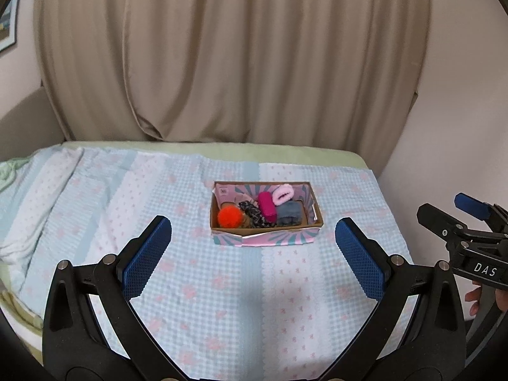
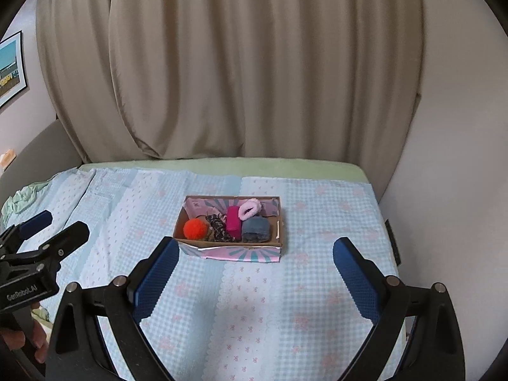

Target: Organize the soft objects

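Note:
A small cardboard box [image 1: 312,203] with a pink and teal pattern sits on the bed; it also shows in the right wrist view [image 2: 279,222]. Inside lie an orange pom-pom [image 1: 229,217] [image 2: 195,228], a dark patterned scrunchie [image 1: 254,214] [image 2: 219,228], a magenta roll [image 1: 266,207] [image 2: 233,219], a pale pink fluffy scrunchie [image 1: 282,194] [image 2: 250,208] and a folded grey-blue cloth [image 1: 289,214] [image 2: 255,228]. My left gripper [image 1: 253,231] [image 2: 55,225] is open and empty, short of the box. My right gripper [image 2: 255,254] [image 1: 444,212] is open and empty, just short of the box.
The bed has a light blue checked cover [image 1: 222,285] with pink flowers. Beige curtains [image 1: 238,54] hang behind it. A wall [image 2: 460,158] runs along the bed's right side. A framed picture [image 2: 11,66] hangs at the left. Crumpled green fabric [image 2: 19,200] lies at the left edge.

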Tool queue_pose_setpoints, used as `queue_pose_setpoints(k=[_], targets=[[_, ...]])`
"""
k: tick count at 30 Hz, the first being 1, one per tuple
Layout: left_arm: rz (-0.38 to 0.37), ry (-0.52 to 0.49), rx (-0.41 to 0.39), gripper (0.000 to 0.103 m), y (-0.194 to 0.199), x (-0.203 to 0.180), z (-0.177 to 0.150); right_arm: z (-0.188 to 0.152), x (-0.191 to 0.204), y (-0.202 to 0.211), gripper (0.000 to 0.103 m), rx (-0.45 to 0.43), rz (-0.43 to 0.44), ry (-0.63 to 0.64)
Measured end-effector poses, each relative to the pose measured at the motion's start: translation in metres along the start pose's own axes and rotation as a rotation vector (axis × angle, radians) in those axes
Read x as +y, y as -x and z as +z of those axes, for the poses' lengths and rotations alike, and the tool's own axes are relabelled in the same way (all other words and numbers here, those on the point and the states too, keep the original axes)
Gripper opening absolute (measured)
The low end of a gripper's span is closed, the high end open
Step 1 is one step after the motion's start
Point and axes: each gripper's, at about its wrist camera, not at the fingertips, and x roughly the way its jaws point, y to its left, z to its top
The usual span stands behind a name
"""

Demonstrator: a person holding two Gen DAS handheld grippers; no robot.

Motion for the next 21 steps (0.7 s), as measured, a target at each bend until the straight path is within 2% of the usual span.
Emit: queue_pose_setpoints(k=[12, 21], targets=[[-0.004, -0.014, -0.041, 0.103, 0.014, -0.008, -0.016, -0.011, 0.003, 0.03, 0.097, -0.067, -0.037, -0.013], [0.0, -0.017, -0.063, 0.103, 0.021, -0.006, -0.019, -0.014, 0.002, 0.034, 0.097, -0.073, -0.048, -0.028]])
